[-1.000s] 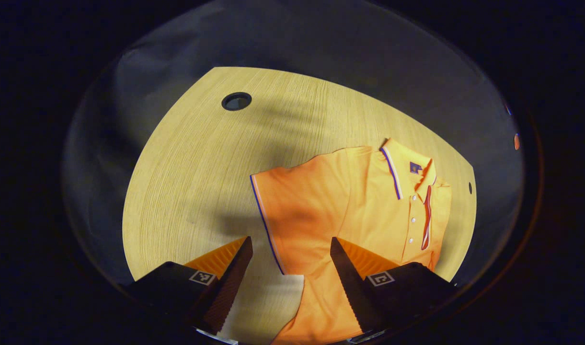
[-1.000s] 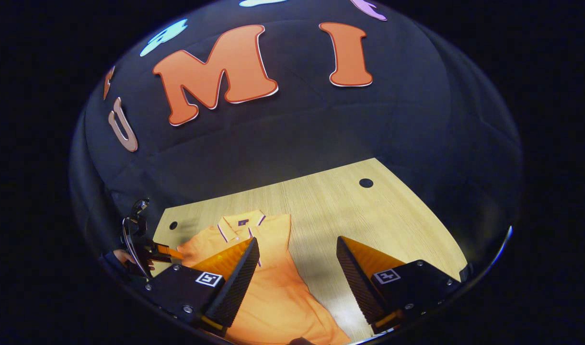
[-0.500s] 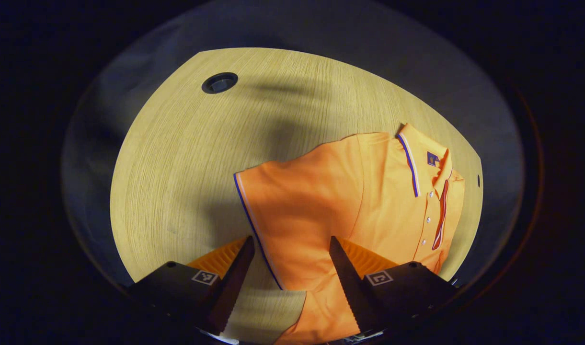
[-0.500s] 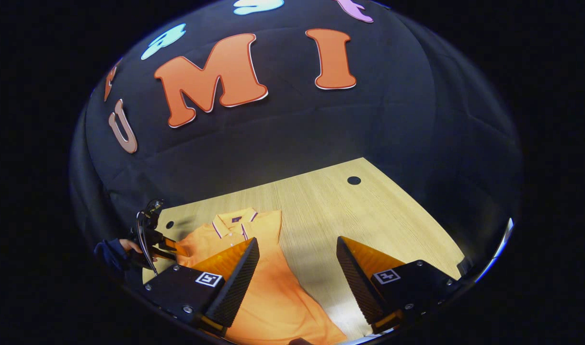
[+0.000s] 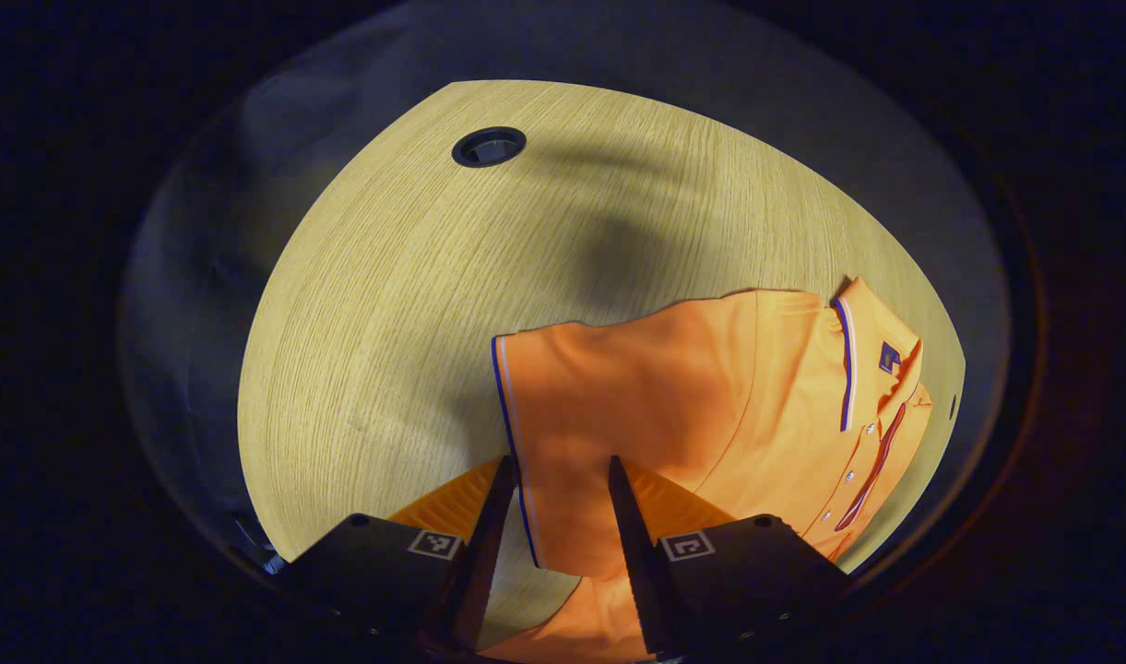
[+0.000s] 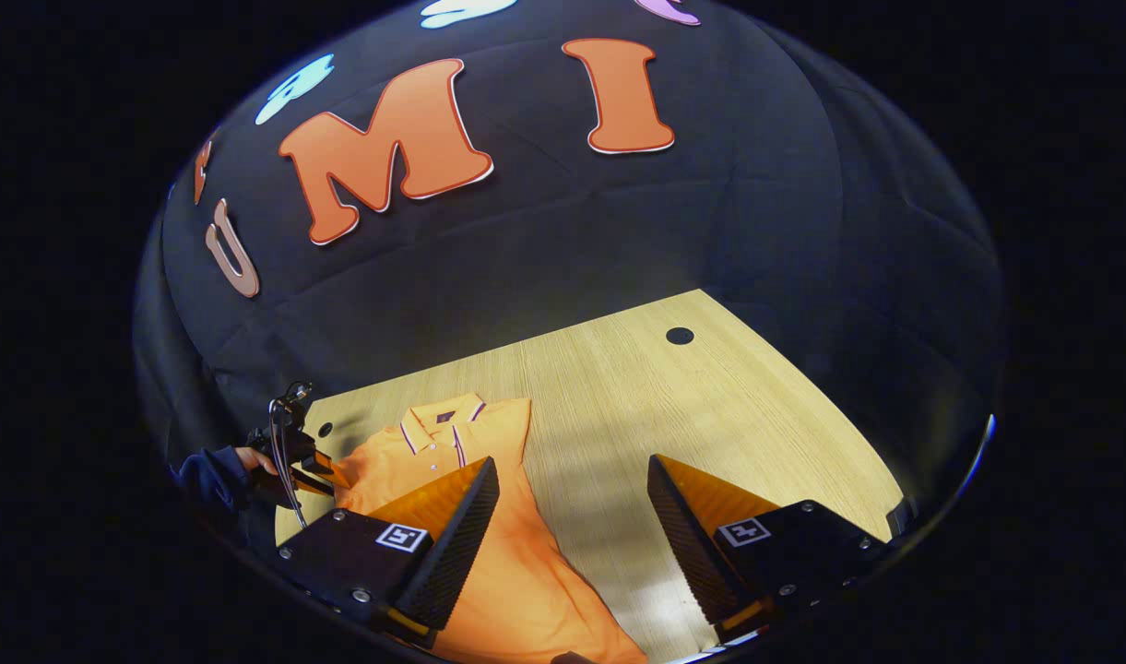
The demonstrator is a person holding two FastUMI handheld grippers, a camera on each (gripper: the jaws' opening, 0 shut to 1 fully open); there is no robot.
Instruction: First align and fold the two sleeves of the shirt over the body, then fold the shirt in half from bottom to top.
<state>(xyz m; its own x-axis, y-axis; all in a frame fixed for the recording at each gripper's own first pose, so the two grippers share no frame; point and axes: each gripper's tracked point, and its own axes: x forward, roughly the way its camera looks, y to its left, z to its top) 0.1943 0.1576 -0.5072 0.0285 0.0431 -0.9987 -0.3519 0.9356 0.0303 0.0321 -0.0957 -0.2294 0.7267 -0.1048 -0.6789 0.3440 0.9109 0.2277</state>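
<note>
An orange polo shirt (image 5: 728,387) lies flat on the wooden table (image 5: 406,277), collar (image 5: 853,350) to the right in the left gripper view. Its short sleeve (image 5: 581,397), edged with a blue and white stripe, points toward me. My left gripper (image 5: 560,466) straddles the sleeve's hem with the fingers narrowed and a gap still between them. In the right gripper view the shirt (image 6: 516,572) runs from the collar down under the left finger. My right gripper (image 6: 572,466) hovers open above the table beside the shirt's edge, holding nothing. The left gripper (image 6: 295,452) and a hand (image 6: 247,458) sit at the shirt's far sleeve.
A round cable hole (image 5: 489,146) is sunk in the table beyond the sleeve. Two more holes (image 6: 680,336) (image 6: 325,430) show near the table's (image 6: 673,415) back edge. The black booth wall stands close behind. Bare wood stretches right of the shirt.
My left gripper has moved in over the sleeve hem and its fingers have narrowed around it. The right gripper has barely shifted and stays open.
</note>
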